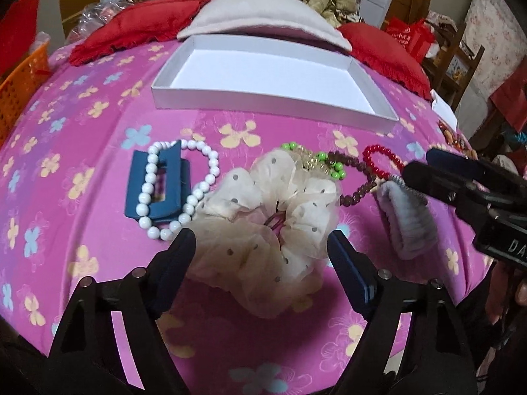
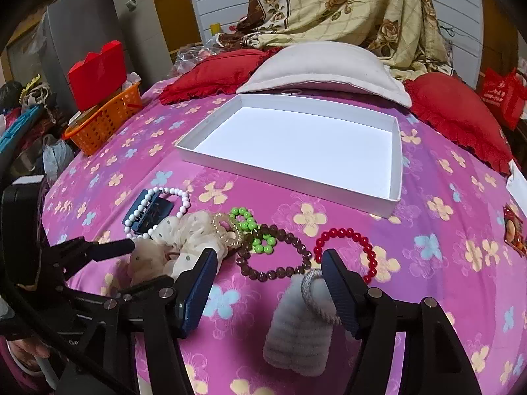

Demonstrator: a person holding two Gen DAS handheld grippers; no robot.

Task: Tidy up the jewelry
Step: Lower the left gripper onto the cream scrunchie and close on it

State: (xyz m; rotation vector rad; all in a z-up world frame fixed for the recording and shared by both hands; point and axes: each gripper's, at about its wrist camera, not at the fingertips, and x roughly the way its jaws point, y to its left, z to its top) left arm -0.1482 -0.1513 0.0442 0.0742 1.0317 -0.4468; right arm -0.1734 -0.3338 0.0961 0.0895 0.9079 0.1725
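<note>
Behind the white box, only the right view shows a ring.

Shallow white cardboard box, rectangular, open-topped and bare inside, lying flat on the far part of the bed. Nearer, a loose row of pieces: a white bead bracelet draped over a flat blue rectangular hair claw; beside these, a cream, dotted, sheer fabric scrunchie, crumpled; behind it, a clear coiled hair tie and a green bead bracelet, twisted into loops; a brown bead bracelet, lying in an open oval and touching a red bead bracelet; nearest, a grey fuzzy fabric band, bunched, with a grey cord ring lying on it.
</note>
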